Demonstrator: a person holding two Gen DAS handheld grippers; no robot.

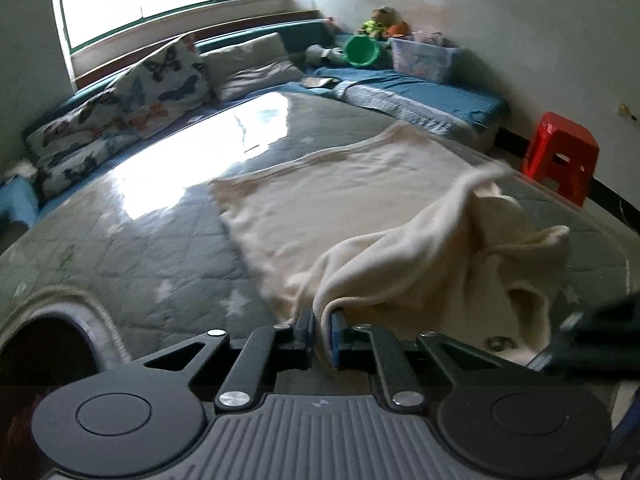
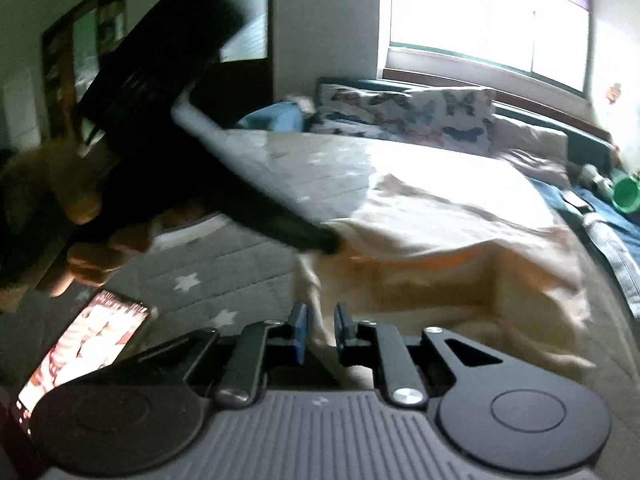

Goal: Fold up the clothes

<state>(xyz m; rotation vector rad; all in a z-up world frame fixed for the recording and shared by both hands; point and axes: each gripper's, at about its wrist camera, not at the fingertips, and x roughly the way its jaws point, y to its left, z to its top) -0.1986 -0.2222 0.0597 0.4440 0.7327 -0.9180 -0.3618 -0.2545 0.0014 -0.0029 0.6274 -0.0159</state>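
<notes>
Both tools pinched the near edge of a cream garment on the bed.

The left tool [image 1: 323, 332] had its fingers pressed together on a fold of the garment [image 1: 360, 208]; from there the cloth ran away toward 12 to 1 o'clock, flat at the far end and bunched up at 2 o'clock. The right tool [image 2: 320, 332] also gripped cloth between nearly closed fingers, the garment [image 2: 440, 216] spreading toward 1 o'clock across the bed [image 2: 248, 280]. Its long axis ran away from both tools, so any fold would likely carry the held edge forward.
</notes>
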